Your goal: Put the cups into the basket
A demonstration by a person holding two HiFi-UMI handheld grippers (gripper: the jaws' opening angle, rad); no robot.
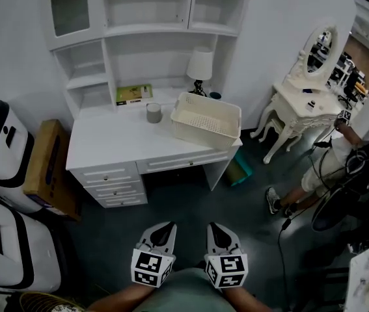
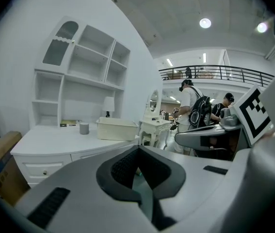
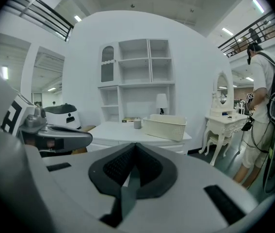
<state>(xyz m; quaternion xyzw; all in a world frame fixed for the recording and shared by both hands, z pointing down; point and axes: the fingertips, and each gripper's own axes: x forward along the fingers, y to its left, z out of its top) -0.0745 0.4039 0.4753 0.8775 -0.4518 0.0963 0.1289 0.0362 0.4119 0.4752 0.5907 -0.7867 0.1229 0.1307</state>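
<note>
Head view: a grey cup (image 1: 153,112) stands far off on the white worktop (image 1: 106,145), just left of the cream basket (image 1: 205,134). The left hand-held gripper (image 1: 166,227) and the right hand-held gripper (image 1: 214,227) hang near the person, well apart from it.

Left gripper view: jaws together, empty.

Right gripper view: also closed on nothing.

The cup looks light, stiff and probably smooth, so pinching one side of its rim seems best.

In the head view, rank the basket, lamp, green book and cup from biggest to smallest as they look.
1. basket, clearly largest
2. lamp
3. green book, nearly the lamp's size, so these two are unsure
4. cup, smallest
</note>
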